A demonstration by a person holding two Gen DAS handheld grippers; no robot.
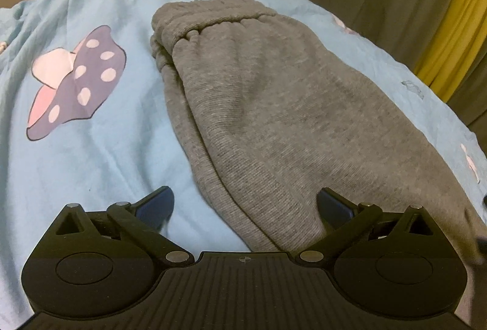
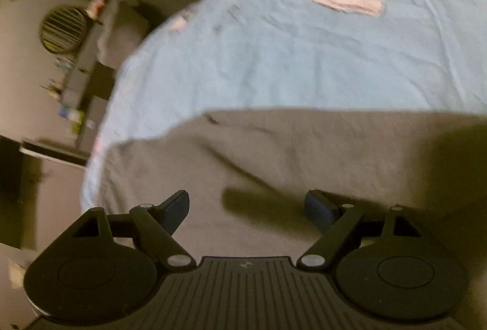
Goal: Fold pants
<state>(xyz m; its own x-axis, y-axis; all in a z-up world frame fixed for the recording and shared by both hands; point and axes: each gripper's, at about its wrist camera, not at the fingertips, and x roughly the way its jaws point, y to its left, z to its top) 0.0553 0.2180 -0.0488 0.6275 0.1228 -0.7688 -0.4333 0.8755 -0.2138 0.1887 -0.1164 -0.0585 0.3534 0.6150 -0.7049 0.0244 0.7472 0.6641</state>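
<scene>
Grey sweatpants [image 1: 274, 105] lie folded lengthwise on a light blue bed sheet [image 1: 100, 153], with the elastic waistband [image 1: 213, 16] at the far end. My left gripper [image 1: 245, 208] is open and empty, low over the near end of the pants, its right finger over the grey cloth and its left finger over the sheet. In the right wrist view the grey pants [image 2: 304, 153] fill the lower half, with the sheet [image 2: 289, 56] beyond. My right gripper [image 2: 246, 208] is open and empty just above the cloth.
The sheet has a printed dark blue polka-dot bow [image 1: 76, 80] left of the pants. A yellow curtain [image 1: 456, 26] hangs at the right. The bed edge [image 2: 121, 86] drops to a floor with a shelf of small items [image 2: 73, 80] and a round fan [image 2: 64, 29].
</scene>
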